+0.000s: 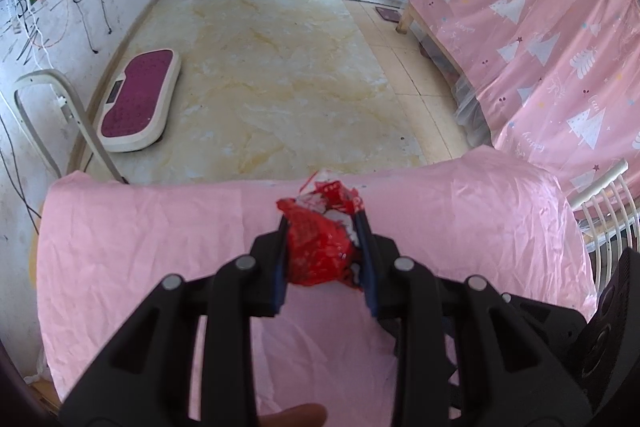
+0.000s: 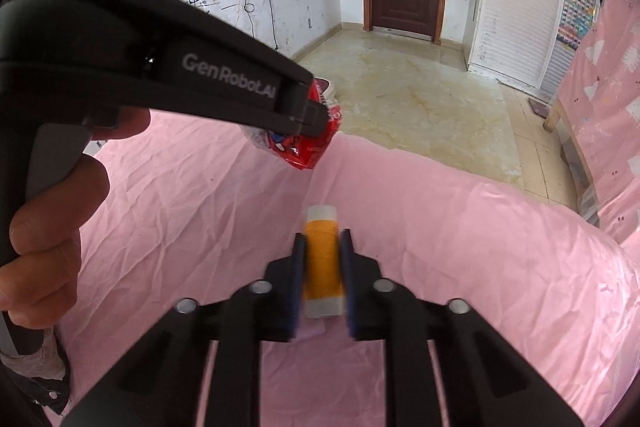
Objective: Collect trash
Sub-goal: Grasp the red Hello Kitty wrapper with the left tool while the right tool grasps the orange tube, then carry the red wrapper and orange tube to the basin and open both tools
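Both pieces of trash are in our grip. Left gripper [image 1: 323,247] is clamped on a crumpled red snack wrapper [image 1: 320,247], held clear above the pink-covered tabletop [image 1: 160,247]; the right wrist view shows the same wrapper hanging off the left gripper's tip, over the tabletop's far edge. Right gripper [image 2: 323,267] has its pads pressed on both sides of a small orange cylinder with white end caps [image 2: 323,263], looks like a glue stick or similar tube. We cannot tell whether it is lifted yet or lying on the cloth.

No other litter shows on the tabletop in either view. No bin or bag in sight, so dropping both items off is what's left, by our reckoning.

Orientation: the tube's long axis runs along the gripper's fingers, one white cap pointing away from us toward the tabletop's far edge, the other toward the gripper's base. The wrapper is a wad, no clear axis.
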`<state>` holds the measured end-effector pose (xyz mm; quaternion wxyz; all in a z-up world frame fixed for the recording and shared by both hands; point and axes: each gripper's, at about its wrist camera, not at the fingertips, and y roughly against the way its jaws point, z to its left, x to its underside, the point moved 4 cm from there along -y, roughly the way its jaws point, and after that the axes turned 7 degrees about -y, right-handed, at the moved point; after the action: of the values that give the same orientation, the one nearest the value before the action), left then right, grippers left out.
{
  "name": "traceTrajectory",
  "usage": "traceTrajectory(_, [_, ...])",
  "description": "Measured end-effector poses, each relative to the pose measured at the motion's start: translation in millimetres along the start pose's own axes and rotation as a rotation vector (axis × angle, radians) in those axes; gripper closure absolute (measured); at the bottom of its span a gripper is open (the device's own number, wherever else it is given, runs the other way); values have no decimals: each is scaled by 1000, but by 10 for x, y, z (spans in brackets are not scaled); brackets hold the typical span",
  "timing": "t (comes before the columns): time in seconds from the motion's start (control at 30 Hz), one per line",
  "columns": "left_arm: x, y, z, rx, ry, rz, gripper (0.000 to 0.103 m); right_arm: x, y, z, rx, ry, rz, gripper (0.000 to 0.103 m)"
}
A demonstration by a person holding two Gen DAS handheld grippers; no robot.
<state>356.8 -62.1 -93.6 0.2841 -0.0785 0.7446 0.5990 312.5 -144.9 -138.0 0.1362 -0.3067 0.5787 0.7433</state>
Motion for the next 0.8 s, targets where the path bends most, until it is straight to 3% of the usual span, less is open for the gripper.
traceTrajectory(0.3, [102,115,-78,-22,-5,-12,75,44,321,-155,-4,-54,-49,97])
traceTrajectory(0.8, [159,574,-675,-60,-89,-67,75,286,1243,-507,21,-140,-180,97])
